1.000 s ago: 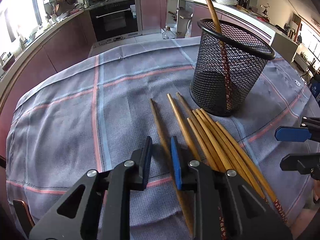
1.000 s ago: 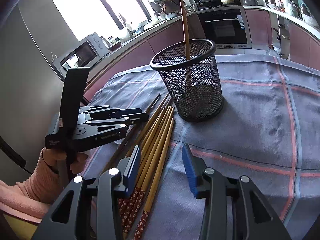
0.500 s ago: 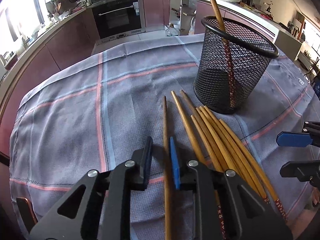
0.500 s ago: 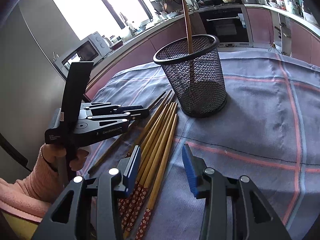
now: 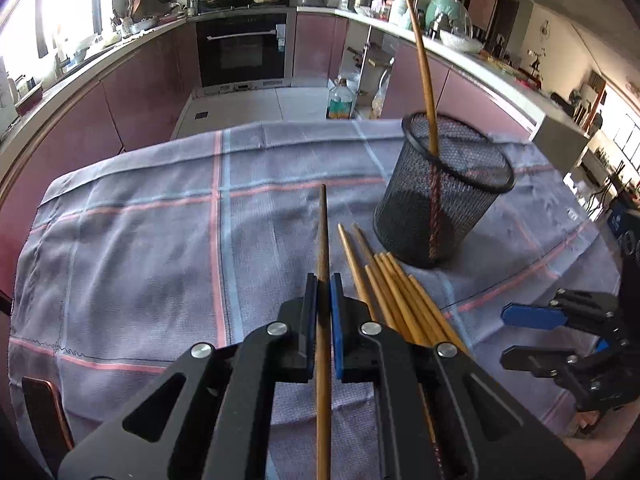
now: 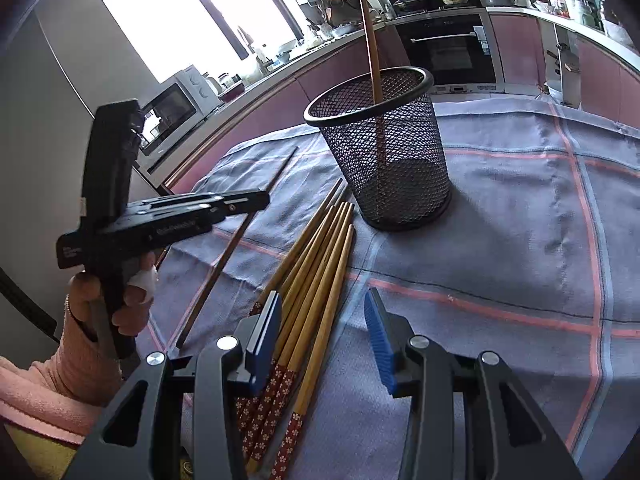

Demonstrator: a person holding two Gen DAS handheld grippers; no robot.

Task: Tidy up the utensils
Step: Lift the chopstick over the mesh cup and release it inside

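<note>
My left gripper [image 5: 323, 292] is closing its jaws tight on a brown chopstick [image 5: 322, 232], and the pads press on its shaft. The chopstick is lifted off the cloth with its tip pointing away. From the right wrist view the left gripper [image 6: 256, 200] holds that chopstick [image 6: 224, 256] slanting over the table. Several more chopsticks [image 5: 392, 292] [image 6: 316, 264] lie in a bundle beside a black mesh holder [image 5: 436, 208] [image 6: 384, 152]. One chopstick [image 5: 424, 64] [image 6: 370, 40] stands in the holder. My right gripper [image 6: 323, 296] [image 5: 520, 332] is open above the bundle's patterned ends, holding nothing.
A grey-blue checked cloth [image 5: 140, 240] [image 6: 520, 220] covers the table. A hand in a pink sleeve [image 6: 80, 360] grips the left tool. Kitchen counters and an oven [image 5: 242, 48] stand beyond the far table edge. A dark copper-edged object [image 5: 44, 412] sits at the near left corner.
The left gripper closed on the leftmost chopstick and rose with it, so the stick now hangs above the cloth. The right gripper stayed where it was.
</note>
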